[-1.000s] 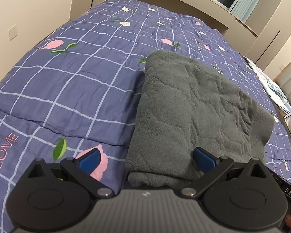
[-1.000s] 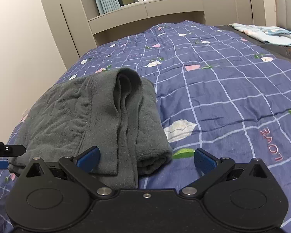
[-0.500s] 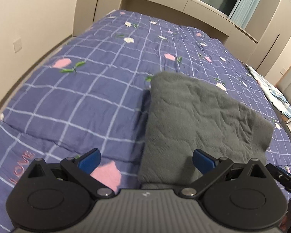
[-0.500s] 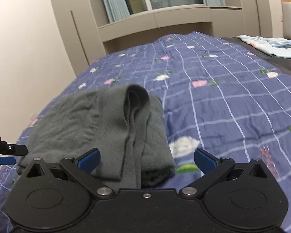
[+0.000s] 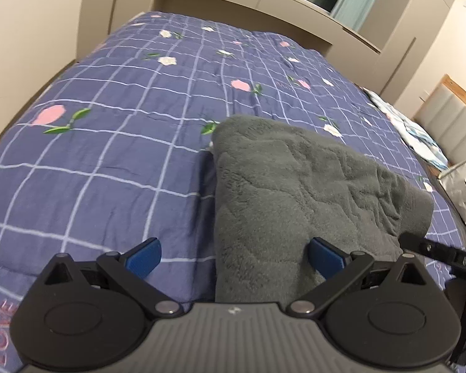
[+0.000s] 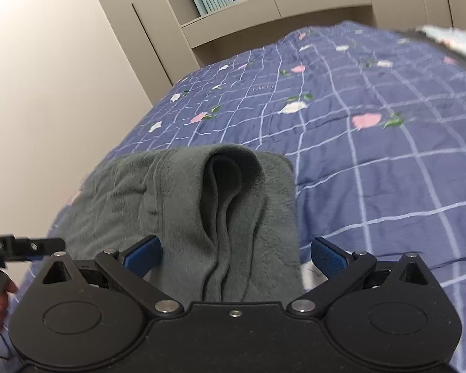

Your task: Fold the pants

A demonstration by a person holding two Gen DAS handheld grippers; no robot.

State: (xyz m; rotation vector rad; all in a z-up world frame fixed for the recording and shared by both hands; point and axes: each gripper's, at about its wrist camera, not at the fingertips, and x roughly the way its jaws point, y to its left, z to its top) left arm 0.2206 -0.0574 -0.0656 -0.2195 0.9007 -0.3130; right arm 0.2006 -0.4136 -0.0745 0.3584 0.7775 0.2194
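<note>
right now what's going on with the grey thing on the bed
A person is folding grey pants on a bed with a blue checked quilt, holding a two-finger gripper in each hand. The pants lie in a thick folded stack. Both grippers are open and hold nothing: the left gripper sits at the stack's left edge, the right gripper straddles the layered end of the pants. From how the pants lie, the folding looks nearly or fully done.
</note>
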